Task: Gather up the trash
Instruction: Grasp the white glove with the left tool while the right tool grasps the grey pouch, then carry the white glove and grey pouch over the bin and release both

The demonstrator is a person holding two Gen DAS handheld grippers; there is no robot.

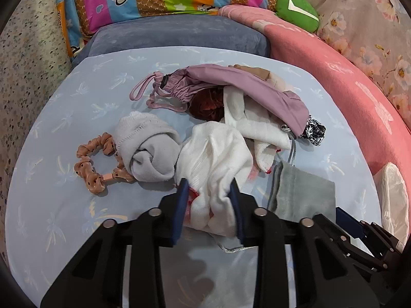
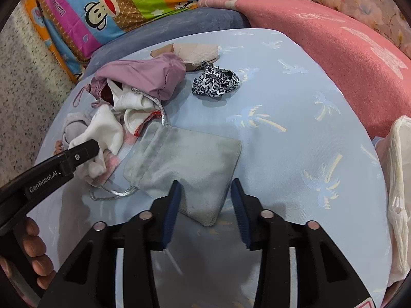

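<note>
Through the left wrist camera, your left gripper point(image 1: 209, 197) has its jaws clenched on the crumpled white knitted cloth with red-stitched edge point(image 1: 218, 154); the fabric bulges up between the two blue pads, so the hold looks firm enough to lift. That cloth lies at the near end of a heap on the pale blue palm-print bed sheet point(image 1: 77, 102), touching the rolled grey sock point(image 1: 151, 154) on its left, with the peach dotted scrunchie point(image 1: 95, 166) just beside the sock. Behind them, the mauve drawstring bag point(image 1: 231, 84) lies partly over more white cloth, which is probably why you take the front piece first.

Through the right wrist camera, your right gripper point(image 2: 204, 200) straddles the near corner of the flat grey velvet drawstring pouch point(image 2: 185, 164). The jaws stand either side of it, not yet pressing, so nothing is held. The pouch lies flat, so you will likely need to pinch its edge. The leopard-print scrunchie point(image 2: 215, 82) lies apart, further back. A white plastic bag point(image 2: 398, 179) at the right edge is presumably where the collected items go.
</note>
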